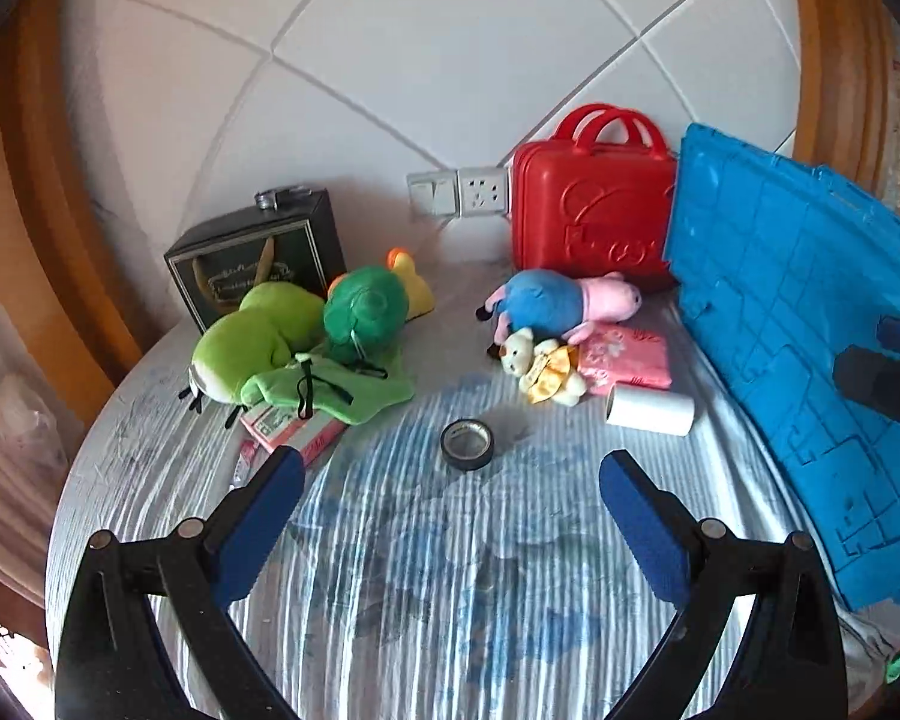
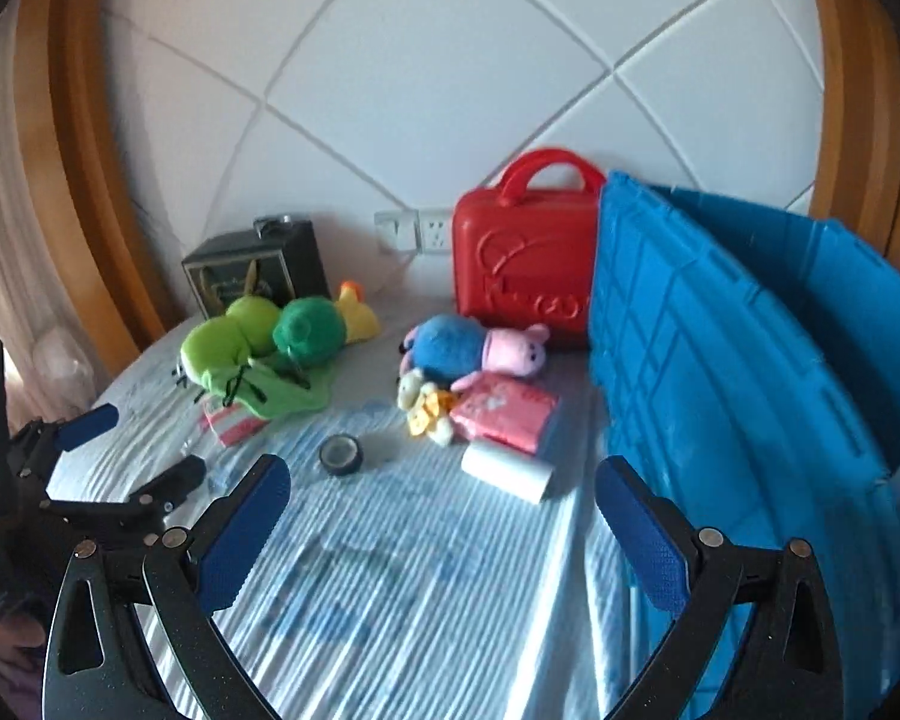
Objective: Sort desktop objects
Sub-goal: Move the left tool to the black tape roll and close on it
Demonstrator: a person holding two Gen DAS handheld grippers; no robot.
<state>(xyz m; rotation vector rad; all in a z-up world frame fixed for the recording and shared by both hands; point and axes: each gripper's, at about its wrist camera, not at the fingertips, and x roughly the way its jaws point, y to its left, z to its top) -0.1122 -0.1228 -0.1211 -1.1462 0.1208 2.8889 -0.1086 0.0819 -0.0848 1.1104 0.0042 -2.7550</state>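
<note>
A black tape roll (image 1: 467,444) lies on the striped cloth just ahead of my open, empty left gripper (image 1: 450,474). Behind it lie a green plush (image 1: 306,342), a blue-and-pink pig plush (image 1: 561,303), a small bear (image 1: 540,366), a pink packet (image 1: 627,357) and a white roll (image 1: 651,409). My right gripper (image 2: 441,480) is open and empty above the cloth, with the tape roll (image 2: 341,454) ahead left and the white roll (image 2: 507,471) ahead. The left gripper (image 2: 132,456) also shows at the left of the right wrist view.
A blue plastic crate (image 1: 798,348) stands at the right, close to my right gripper (image 2: 720,348). A red case (image 1: 591,210) and a dark box (image 1: 255,258) stand against the wall. A pink-white box (image 1: 297,432) lies under the green plush.
</note>
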